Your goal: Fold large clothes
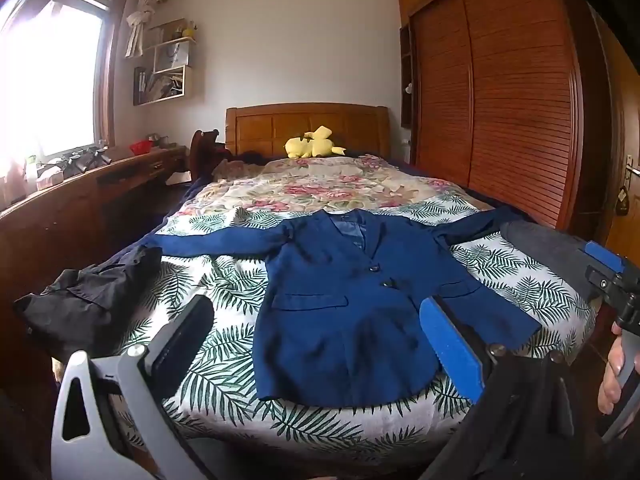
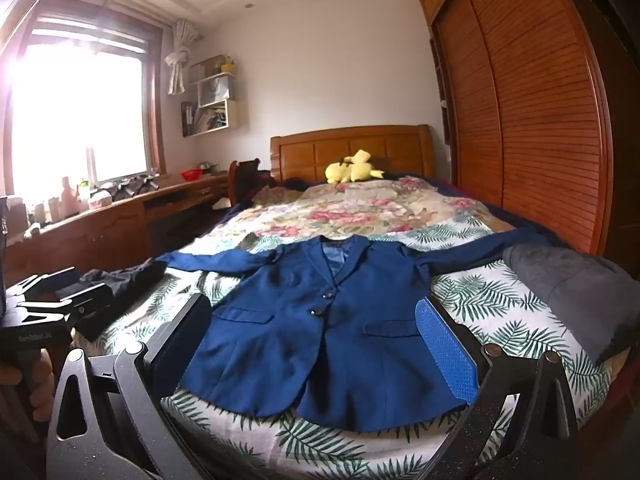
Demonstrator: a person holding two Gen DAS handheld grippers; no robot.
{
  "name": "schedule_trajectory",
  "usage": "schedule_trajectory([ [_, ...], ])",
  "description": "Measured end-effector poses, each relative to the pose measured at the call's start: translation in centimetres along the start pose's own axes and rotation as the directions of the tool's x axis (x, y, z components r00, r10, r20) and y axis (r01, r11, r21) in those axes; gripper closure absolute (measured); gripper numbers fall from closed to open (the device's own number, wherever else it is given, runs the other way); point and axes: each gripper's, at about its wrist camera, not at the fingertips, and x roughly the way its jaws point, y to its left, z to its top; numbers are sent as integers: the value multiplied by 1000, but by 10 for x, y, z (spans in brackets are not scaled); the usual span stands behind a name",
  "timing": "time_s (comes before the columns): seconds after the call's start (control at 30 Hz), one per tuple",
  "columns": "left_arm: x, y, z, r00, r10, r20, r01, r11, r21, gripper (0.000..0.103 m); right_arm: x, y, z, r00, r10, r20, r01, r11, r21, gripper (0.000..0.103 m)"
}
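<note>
A dark blue suit jacket (image 1: 344, 312) (image 2: 332, 340) lies flat on the bed, front up and buttoned, with both sleeves spread out sideways and its hem near the foot edge. My left gripper (image 1: 320, 332) hovers open above the hem, nothing between its fingers. My right gripper (image 2: 316, 332) also stands open over the lower part of the jacket and holds nothing. In the left wrist view the right gripper's blue-tipped body (image 1: 612, 276) shows at the right edge, with a hand (image 1: 614, 372) on its handle.
A crumpled black garment (image 1: 92, 292) lies at the bed's left edge. A folded grey cloth (image 2: 576, 292) sits at its right edge. A yellow plush toy (image 1: 314, 142) rests by the headboard. A wooden desk (image 1: 80, 200) runs along the left and a wardrobe (image 1: 500, 100) along the right.
</note>
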Motion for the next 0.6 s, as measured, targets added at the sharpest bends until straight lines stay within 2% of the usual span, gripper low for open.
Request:
schedule_trajectory([
  [0.6, -6, -3, 0, 1000, 9, 11, -9, 1000, 16, 0, -2, -1, 1, 1000, -2, 3, 2, 1000, 1, 0],
])
